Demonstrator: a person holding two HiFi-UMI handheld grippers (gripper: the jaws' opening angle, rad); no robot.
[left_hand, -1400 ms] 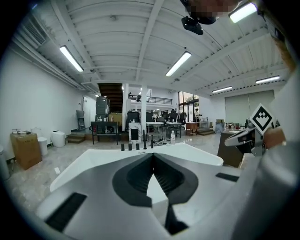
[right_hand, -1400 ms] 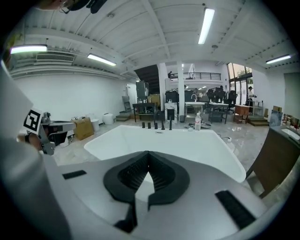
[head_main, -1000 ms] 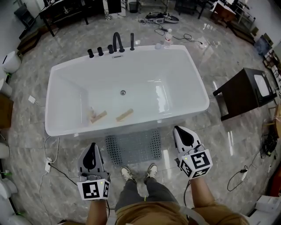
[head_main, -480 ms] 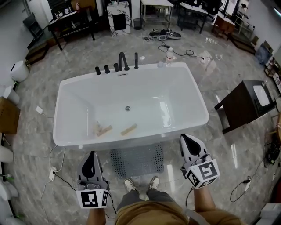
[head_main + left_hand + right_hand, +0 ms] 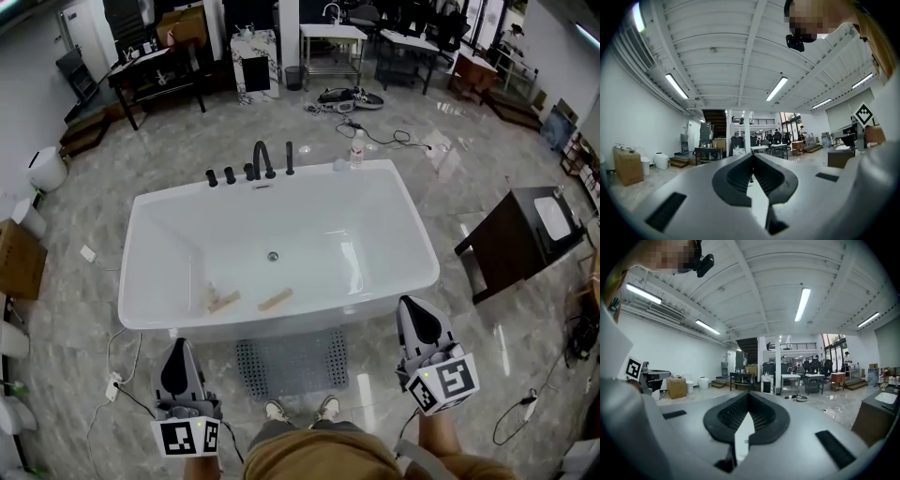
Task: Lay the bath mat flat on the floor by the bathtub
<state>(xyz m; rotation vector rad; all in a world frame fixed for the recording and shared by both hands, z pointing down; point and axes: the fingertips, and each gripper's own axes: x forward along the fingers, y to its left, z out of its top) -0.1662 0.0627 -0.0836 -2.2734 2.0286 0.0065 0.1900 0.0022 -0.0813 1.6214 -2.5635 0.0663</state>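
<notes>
Head view: bath mat (image 5: 291, 363) flat beside bathtub (image 5: 281, 248); both tools closed, empty.

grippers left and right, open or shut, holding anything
Left gripper: closed, holding nothing.
Right gripper: closed, holding nothing.

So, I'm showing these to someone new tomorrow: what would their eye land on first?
The big white bathtub fills the middle of the head view, two wooden pieces lying inside it. A grey bath mat lies flat on the floor before it, between the left gripper and right gripper, both with jaws shut and empty.
</notes>
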